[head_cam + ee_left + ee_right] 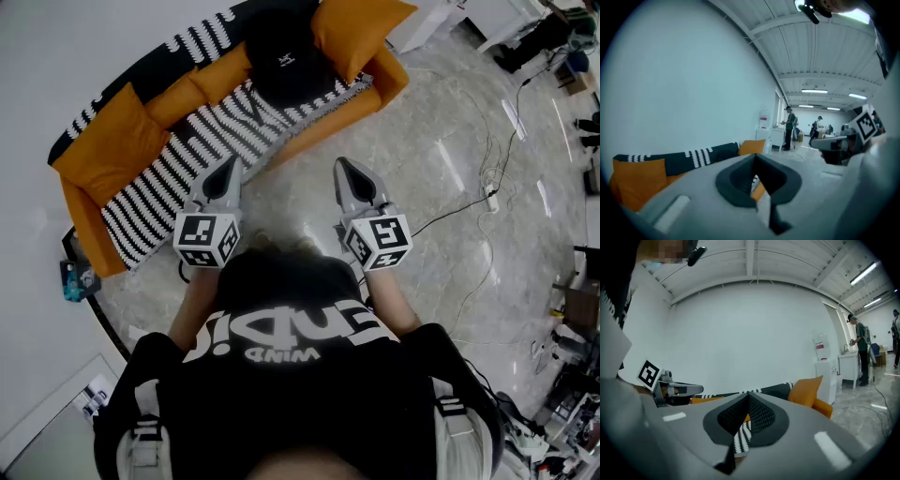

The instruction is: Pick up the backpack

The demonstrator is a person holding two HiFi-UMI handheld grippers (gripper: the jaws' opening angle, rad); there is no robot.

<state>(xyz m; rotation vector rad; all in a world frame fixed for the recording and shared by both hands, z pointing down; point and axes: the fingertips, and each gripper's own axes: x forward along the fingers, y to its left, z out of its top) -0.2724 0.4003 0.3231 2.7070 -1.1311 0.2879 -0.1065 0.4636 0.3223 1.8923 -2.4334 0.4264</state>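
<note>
Here the black backpack (281,58) half merges with the dark-covered sofa (84,216).

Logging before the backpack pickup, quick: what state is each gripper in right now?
Left gripper: closed, holding nothing.
Right gripper: closed, holding nothing.

Both grippers held forward, jaws closed

The left gripper (231,167) and right gripper (341,167) are level with each other, a gap between them, tilted slightly downward, each with its jaws pressed together on nothing.
</note>
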